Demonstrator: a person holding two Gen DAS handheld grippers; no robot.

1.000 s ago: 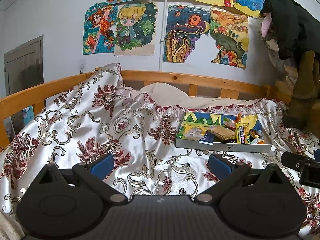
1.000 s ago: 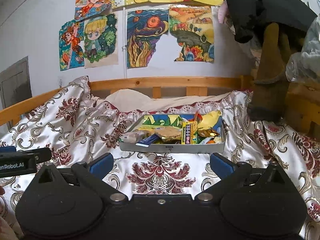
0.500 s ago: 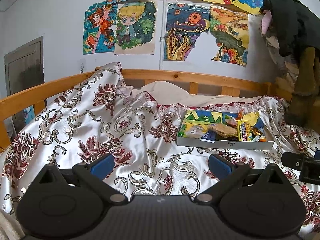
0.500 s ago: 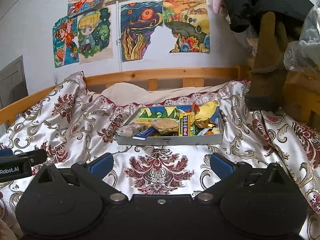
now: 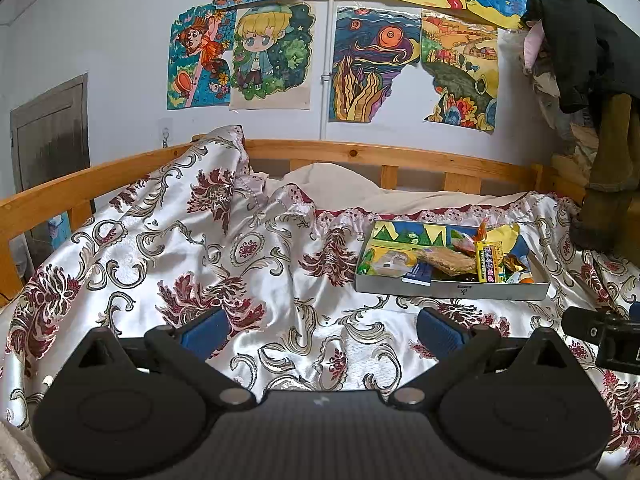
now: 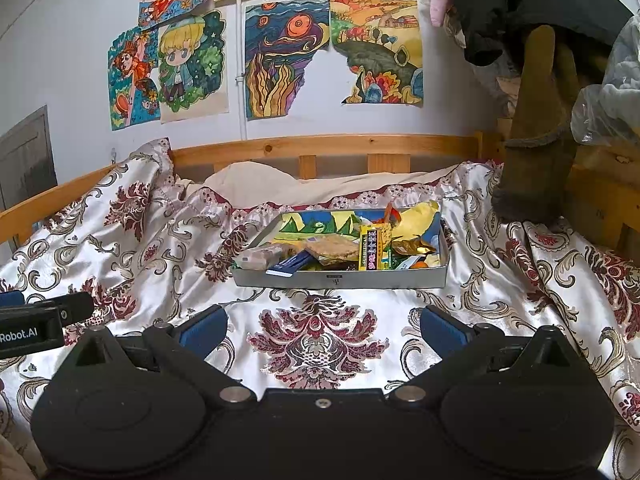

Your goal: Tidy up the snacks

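A shallow grey box (image 5: 452, 290) (image 6: 340, 279) full of snacks lies on a patterned satin bedspread. In it I see a yellow packet (image 6: 370, 247) standing upright, a brown cracker pack (image 6: 330, 247), a blue bar (image 6: 290, 263) and several other wrappers. My left gripper (image 5: 322, 330) is open and empty, low over the bedspread, with the box ahead to its right. My right gripper (image 6: 322, 330) is open and empty, with the box straight ahead beyond its fingertips. Each gripper shows at the edge of the other's view.
A wooden bed rail (image 5: 360, 152) runs behind the bedspread (image 5: 200, 248). A cream pillow (image 6: 260, 184) lies at the back. Dark clothes and a brown garment (image 6: 536, 120) hang at the right. Drawings cover the wall.
Both grippers have moved a little closer to the box, which sits larger and lower in both views. Both stay open and empty.
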